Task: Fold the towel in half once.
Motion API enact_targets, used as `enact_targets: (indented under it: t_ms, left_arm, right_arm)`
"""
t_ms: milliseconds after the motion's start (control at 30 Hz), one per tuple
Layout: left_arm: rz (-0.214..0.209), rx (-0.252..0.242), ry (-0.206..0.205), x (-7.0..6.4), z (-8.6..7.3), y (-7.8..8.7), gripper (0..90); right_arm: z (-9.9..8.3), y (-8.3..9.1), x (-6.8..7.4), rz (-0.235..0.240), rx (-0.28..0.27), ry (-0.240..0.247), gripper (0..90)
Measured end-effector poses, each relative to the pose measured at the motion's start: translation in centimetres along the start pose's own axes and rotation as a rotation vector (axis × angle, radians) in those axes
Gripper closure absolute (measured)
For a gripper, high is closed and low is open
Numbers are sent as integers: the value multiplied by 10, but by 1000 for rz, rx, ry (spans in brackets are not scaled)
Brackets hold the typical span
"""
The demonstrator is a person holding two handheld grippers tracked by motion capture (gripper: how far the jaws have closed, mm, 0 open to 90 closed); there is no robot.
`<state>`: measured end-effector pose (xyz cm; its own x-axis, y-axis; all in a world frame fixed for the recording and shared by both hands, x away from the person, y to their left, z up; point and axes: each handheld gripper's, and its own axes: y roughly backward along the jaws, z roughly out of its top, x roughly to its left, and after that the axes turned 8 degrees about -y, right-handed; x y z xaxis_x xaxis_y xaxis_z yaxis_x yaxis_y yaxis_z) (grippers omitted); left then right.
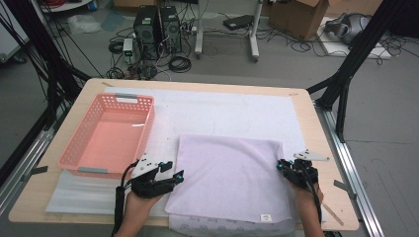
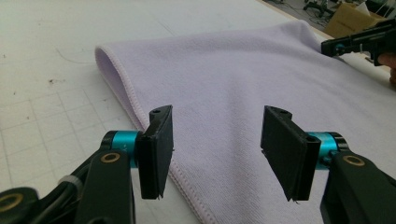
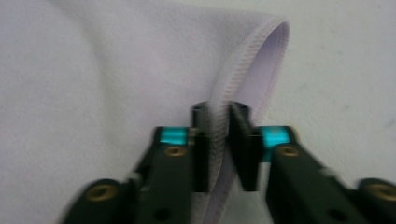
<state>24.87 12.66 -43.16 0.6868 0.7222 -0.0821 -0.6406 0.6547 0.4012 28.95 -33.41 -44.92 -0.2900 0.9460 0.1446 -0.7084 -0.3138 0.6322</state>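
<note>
Plainly, the risks all hang on the towel, so places are given from it.

Counter (image 1: 306, 123): carries the white mat, with the lavender towel (image 1: 227, 177) lying folded on the near half; nothing is taped down, so a sideways pull could drag mat and cloth together.

Basket (image 1: 106, 136): pink, empty, just left of the towel; a wide swing of the lifted cloth could catch its rim.

Towel: mostly flat, its right hem raised; lifted from one side only, it would likely sag and unfold, or fold crooked.

Left tool (image 2: 215, 149): spread wide at the towel's left edge, one jaw over the mat and one over the cloth, gripping nothing. Closing from here may miss the hem, or take only the top layer.

Right tool (image 3: 218, 140): clamped on the towel's right hem, where the stitched edge stands between the jaws. The bite looks narrow, so a sharp tug could slip the hem free.
</note>
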Motion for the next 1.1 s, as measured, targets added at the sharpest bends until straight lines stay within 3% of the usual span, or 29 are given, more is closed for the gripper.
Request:
enact_targets:
  t_ms: [67,100,167,233,300,333,500,600,700,833,967,1100]
  left_arm:
    - [6,0,14,1,-1,-1,437]
    - [10,4,12,1,-2,-2,434]
    - [12,6,14,3,-1,-3,429]
    - [12,0,27,6,0,-5,416]
    - [12,12,32,10,1,-8,405]
    - [14,13,38,11,1,-11,401]
    - [23,57,51,16,2,-30,397]
    - [24,80,51,20,5,-42,398]
    - [32,111,61,25,10,-53,391]
    - [76,141,56,32,15,-63,390]
    - [108,156,69,38,18,-72,390]
    - [133,188,83,40,15,-78,428]
  right_arm:
    - [4,-1,2,-53,16,36,868]
    - [6,0,0,-84,14,29,868]
    - [5,2,-7,-99,-3,-9,866]
    - [2,1,-10,-77,-13,-30,818]
    - [1,0,-11,-40,-24,-40,671]
    - [1,1,-12,-16,-35,-54,665]
    - [8,2,-22,8,-49,-82,572]
    - [11,0,-22,22,-40,-81,541]
    - [11,-4,-19,27,-14,-46,532]
    - [9,-9,-17,25,14,-29,538]
    - [9,-9,-14,-9,20,-30,605]
    - [8,-9,-9,38,27,-20,818]
